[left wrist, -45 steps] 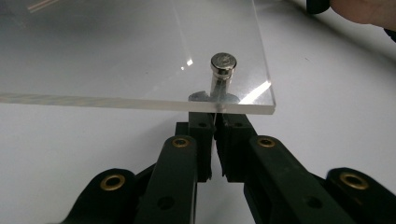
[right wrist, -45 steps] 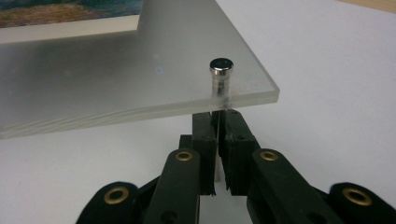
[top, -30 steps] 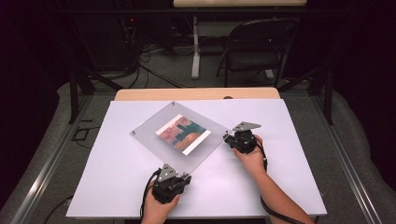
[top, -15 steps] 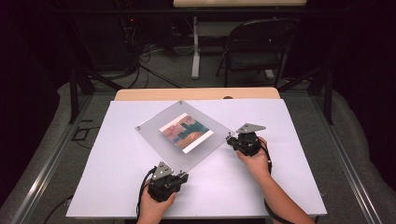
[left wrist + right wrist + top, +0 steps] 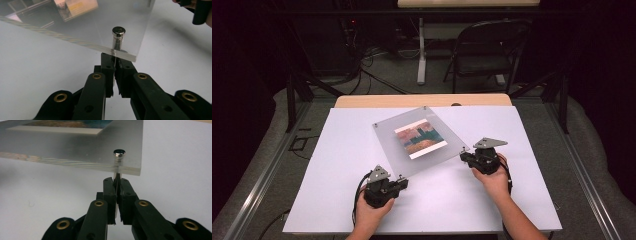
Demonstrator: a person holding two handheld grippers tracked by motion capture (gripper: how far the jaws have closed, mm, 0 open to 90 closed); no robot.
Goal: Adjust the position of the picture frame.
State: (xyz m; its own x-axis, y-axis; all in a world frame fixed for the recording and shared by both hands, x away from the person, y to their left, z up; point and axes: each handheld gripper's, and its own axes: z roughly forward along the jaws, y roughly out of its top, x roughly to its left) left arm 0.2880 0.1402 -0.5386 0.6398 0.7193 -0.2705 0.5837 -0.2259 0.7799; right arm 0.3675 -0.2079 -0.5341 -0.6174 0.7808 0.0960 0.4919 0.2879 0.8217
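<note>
A clear acrylic plate (image 5: pixel 391 150) with a colourful picture (image 5: pixel 420 139) in its middle hangs tilted just above the white table. Metal pins pass through its corners. My left gripper (image 5: pixel 401 180) is shut on the pin (image 5: pixel 118 32) at the plate's near corner, the jaws (image 5: pixel 114 61) clamped on the shaft under the plate. My right gripper (image 5: pixel 463 156) is shut on the pin (image 5: pixel 119 153) at the right corner, gripping below the plate edge (image 5: pixel 116 182). The right gripper (image 5: pixel 200 11) also appears at the top right of the left gripper view.
The white table top (image 5: pixel 337 165) spreads around the plate, with a wooden strip (image 5: pixel 377 101) along its far edge. Behind the table stand a folding chair (image 5: pixel 484 55), a table leg (image 5: pixel 421 55) and floor cables (image 5: pixel 372 75).
Both grippers, still shut on the corner pins, have carried the plate a little to the right and upward; the plate has turned slightly and its far corners sit farther right.
</note>
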